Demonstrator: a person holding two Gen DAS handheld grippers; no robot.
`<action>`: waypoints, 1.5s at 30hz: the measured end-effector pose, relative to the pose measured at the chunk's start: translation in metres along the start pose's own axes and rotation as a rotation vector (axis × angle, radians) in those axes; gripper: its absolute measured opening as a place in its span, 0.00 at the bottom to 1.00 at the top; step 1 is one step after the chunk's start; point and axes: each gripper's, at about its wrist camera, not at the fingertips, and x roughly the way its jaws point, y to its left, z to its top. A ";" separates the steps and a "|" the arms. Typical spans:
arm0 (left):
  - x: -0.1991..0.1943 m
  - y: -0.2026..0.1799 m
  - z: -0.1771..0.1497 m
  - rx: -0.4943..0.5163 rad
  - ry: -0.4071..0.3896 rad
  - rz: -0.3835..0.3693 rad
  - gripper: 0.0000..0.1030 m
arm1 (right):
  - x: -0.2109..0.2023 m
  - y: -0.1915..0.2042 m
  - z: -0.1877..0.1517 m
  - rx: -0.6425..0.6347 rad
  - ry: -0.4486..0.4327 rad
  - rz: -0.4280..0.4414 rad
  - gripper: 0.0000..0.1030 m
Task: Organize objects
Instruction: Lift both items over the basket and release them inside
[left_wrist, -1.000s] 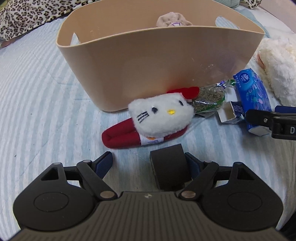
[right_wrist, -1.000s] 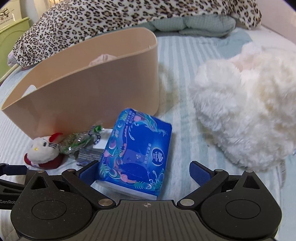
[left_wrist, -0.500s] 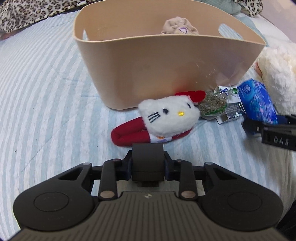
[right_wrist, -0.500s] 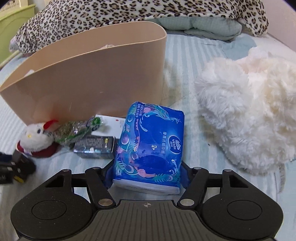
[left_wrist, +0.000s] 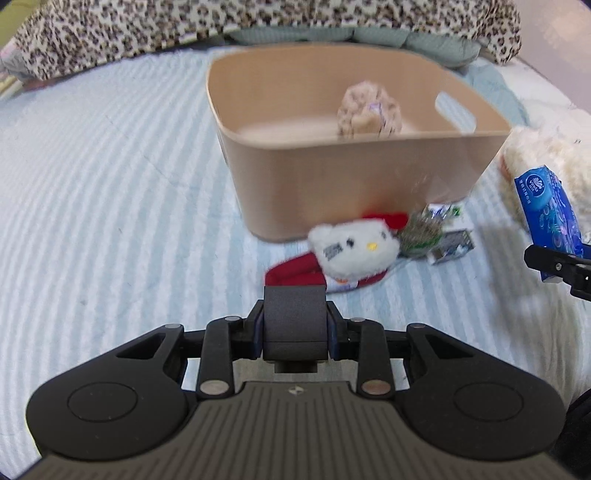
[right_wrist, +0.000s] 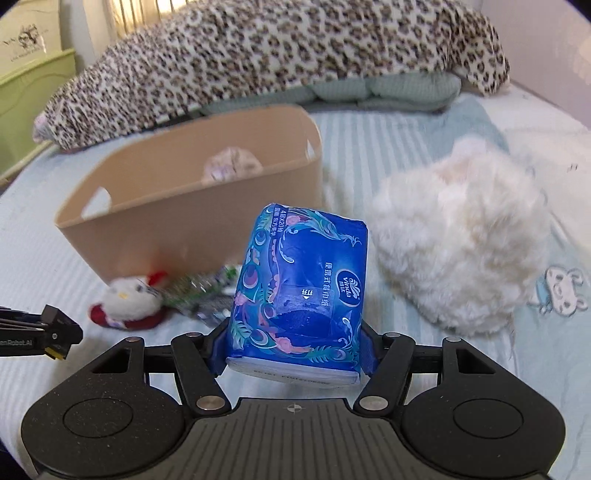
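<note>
Left wrist view. The left gripper (left_wrist: 294, 325) has its jaws drawn in narrow and clamped on a dark block (left_wrist: 294, 322), held above the striped bed sheet (left_wrist: 110, 206). Just beyond it lies a white cat plush (left_wrist: 352, 249) with a red body, resting on the sheet against the near wall of the beige bin (left_wrist: 354, 184). A green foil packet (left_wrist: 421, 234) and a small dark carton (left_wrist: 452, 245) lie just right of the plush. Inside the bin sits a beige knitted item (left_wrist: 369, 114). At the far right edge the blue tissue pack (left_wrist: 546, 206) shows in the right gripper.

Right wrist view. The right gripper (right_wrist: 293, 354) has its jaws closed onto the near end of the blue tissue pack (right_wrist: 301, 291), which is raised off the sheet and tilted, far end uppermost. The beige bin (right_wrist: 192, 214) stands behind and to the left of it. A white fluffy item (right_wrist: 458, 243) lies to the right. The cat plush (right_wrist: 129, 301) lies near left, with the left gripper (right_wrist: 55, 334) beside it.
</note>
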 end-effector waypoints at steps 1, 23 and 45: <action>-0.001 0.000 0.005 0.004 -0.017 0.000 0.32 | -0.006 0.002 0.002 -0.003 -0.015 0.004 0.60; -0.056 -0.012 0.088 0.066 -0.258 0.084 0.32 | -0.041 0.047 0.098 -0.150 -0.273 0.051 0.61; 0.079 -0.013 0.131 0.097 -0.102 0.183 0.32 | 0.084 0.071 0.136 -0.114 -0.155 -0.002 0.61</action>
